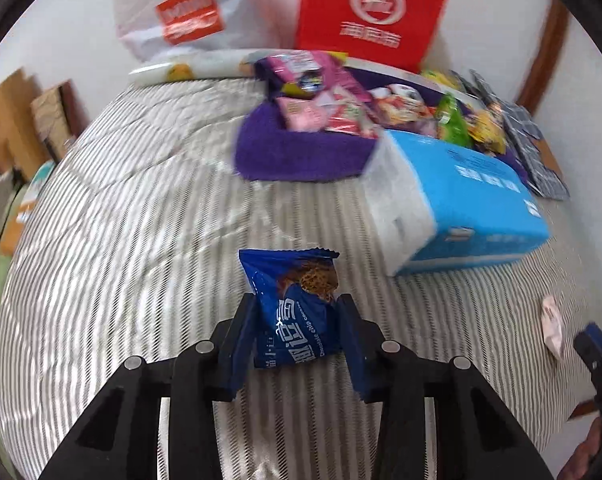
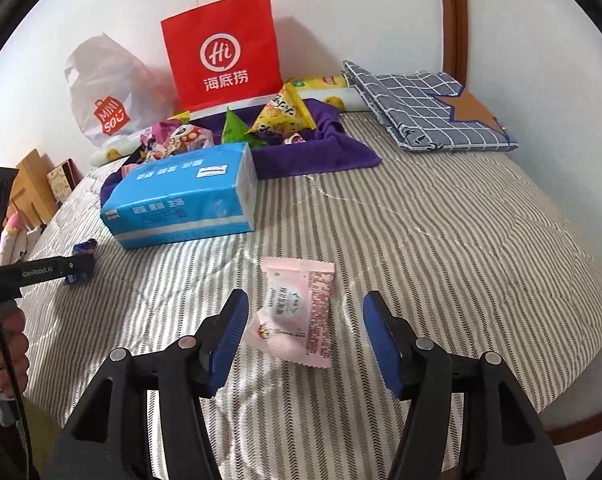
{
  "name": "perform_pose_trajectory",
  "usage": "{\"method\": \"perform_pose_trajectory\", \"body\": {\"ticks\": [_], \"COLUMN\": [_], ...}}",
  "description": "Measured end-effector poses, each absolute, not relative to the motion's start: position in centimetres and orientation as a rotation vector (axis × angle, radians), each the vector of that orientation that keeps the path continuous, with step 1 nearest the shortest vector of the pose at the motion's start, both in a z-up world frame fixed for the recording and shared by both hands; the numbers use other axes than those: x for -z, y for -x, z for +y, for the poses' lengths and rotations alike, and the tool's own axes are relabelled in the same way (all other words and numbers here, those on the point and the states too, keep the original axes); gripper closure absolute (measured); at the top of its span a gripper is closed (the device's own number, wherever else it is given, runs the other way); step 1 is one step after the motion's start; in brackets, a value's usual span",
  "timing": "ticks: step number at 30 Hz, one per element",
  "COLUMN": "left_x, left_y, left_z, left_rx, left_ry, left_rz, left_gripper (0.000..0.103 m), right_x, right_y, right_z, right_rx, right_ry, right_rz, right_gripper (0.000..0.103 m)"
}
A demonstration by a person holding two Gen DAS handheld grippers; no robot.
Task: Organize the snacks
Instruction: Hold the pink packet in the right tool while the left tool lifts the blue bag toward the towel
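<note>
My left gripper (image 1: 297, 312) is shut on a blue chocolate-chip cookie packet (image 1: 297, 304) and holds it just above the striped bed (image 1: 141, 220). The same packet shows in the right wrist view (image 2: 82, 258), held by the left gripper at far left. My right gripper (image 2: 305, 316) is open with its jaws either side of a pink snack packet (image 2: 297, 312) that lies flat on the bed; this packet also shows in the left wrist view (image 1: 552, 326). A pile of colourful snack packets (image 1: 341, 104) lies on a purple cloth (image 1: 293, 152) at the back.
A blue tissue pack (image 1: 461, 200) lies in front of the purple cloth. A red paper bag (image 2: 221, 60) and a white plastic bag (image 2: 105, 92) stand against the wall. A folded checked cloth (image 2: 421, 104) lies at back right. The bed edge is near at right.
</note>
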State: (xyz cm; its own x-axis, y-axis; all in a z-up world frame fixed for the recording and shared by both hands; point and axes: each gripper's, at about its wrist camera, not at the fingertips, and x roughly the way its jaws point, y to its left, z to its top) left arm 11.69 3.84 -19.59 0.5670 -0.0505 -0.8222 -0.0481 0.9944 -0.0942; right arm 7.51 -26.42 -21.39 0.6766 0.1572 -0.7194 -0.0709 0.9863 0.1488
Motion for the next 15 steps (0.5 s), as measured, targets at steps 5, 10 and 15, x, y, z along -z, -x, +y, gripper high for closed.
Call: {"method": "perform_pose_trajectory", "body": {"ticks": [5,10,15], "left_x": [19.7,20.1,20.2], "left_y": [-11.9,-12.2,-12.3], "left_z": [2.8,2.1,1.5], "left_rx": [0.016,0.002,-0.013], "left_ry": [0.043,-0.011,-0.041], "left_rz": [0.939,0.917,0.889], "left_gripper": [0.065,0.06,0.058], "right_x": [22.4,23.5,24.5], "right_y": [-8.2,-9.7,-10.5], "right_z": [-26.1,-25.4,-24.6], "right_rx": [-0.14,-0.139,-0.115], "right_ry": [-0.107,-0.106,-0.045], "right_rz": [0.847,0.865,0.881], "right_gripper": [0.043,0.043,0.049]}}
